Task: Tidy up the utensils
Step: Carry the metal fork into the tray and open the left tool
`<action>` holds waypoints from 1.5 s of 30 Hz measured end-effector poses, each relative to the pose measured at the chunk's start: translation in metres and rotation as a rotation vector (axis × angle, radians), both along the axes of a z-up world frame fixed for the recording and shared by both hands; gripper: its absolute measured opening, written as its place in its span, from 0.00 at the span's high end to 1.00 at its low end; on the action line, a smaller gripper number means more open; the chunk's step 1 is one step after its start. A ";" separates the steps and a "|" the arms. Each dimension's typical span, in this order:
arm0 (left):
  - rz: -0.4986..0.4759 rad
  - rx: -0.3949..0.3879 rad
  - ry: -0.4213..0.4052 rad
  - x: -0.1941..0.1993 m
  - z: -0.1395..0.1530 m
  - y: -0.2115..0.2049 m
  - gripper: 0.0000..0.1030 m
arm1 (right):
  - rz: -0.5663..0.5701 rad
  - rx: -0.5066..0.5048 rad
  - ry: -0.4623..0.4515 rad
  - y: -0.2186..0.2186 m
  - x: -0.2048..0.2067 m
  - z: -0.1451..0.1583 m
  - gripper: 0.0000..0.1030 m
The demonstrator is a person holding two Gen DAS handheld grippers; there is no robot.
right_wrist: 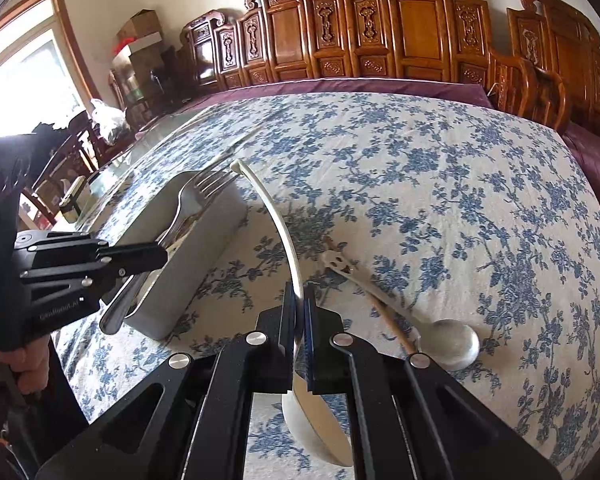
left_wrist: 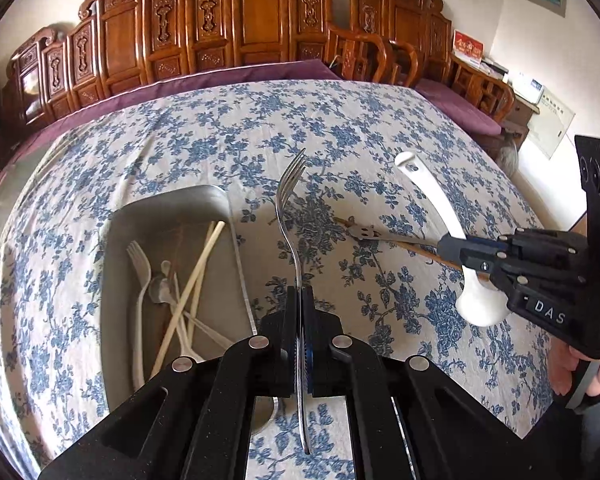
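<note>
A: Edges and free room on the table [left_wrist: 380, 112]?

B: The blue-flowered cloth is seen to cover the whole top. A metal tray [left_wrist: 236, 240] is set toward the left edge, holding a white fork [left_wrist: 139, 280], pale chopsticks [left_wrist: 204, 256] and a small metal spoon [left_wrist: 158, 290], all crossed over one another. The far half of the cloth is bare up to the far edge, where carved wooden chairs [left_wrist: 260, 20] are lined against a purple cushion. A metal spoon [right_wrist: 448, 344] with a cut-out handle end and a brown chopstick [right_wrist: 392, 324] are left lying crossed on the cloth right of the tray, well apart from it.

A: Utensils relative to the fingers?

B: The left gripper [left_wrist: 302, 340] is clamped on the handle of a steel fork [left_wrist: 290, 188]; the tines are pointed away and raised, just right of the tray's right rim, and the handle end is seen behind the fingers. The right gripper [right_wrist: 300, 344] is closed around the curved handle of a white ceramic spoon [right_wrist: 272, 208]; the bowl is hung below and behind the fingers, above the cloth.

A: Legible writing?

B: "DAS" is read on the right gripper's body in the left wrist view. Faint lettering on the left gripper's body cannot be made out.
</note>
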State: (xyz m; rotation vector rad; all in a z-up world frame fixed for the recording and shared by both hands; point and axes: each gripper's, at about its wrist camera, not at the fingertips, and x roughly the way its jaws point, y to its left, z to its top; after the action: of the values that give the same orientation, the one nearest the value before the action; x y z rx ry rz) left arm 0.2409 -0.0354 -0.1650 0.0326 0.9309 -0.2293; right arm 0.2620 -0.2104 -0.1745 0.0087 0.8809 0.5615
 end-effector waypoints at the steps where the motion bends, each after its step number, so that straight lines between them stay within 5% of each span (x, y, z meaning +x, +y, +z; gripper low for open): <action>1: 0.002 -0.003 -0.005 -0.001 0.001 0.004 0.98 | 0.004 -0.003 -0.004 0.004 -0.001 0.001 0.95; 22: 0.097 -0.030 0.007 0.006 -0.014 0.093 0.98 | 0.075 -0.014 -0.026 0.094 -0.004 0.034 0.95; 35: 0.134 -0.064 0.099 0.026 -0.049 0.110 0.98 | 0.095 -0.029 -0.015 0.122 -0.009 0.043 0.95; 45: 0.133 -0.070 0.103 0.024 -0.050 0.113 0.98 | 0.070 -0.024 -0.003 0.133 -0.012 0.046 0.95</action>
State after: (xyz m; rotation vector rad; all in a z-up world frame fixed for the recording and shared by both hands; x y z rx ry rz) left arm 0.2651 0.0776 -0.2149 -0.1063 1.0227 -0.1408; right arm 0.2495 -0.0779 -0.1284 -0.0446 0.8870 0.6161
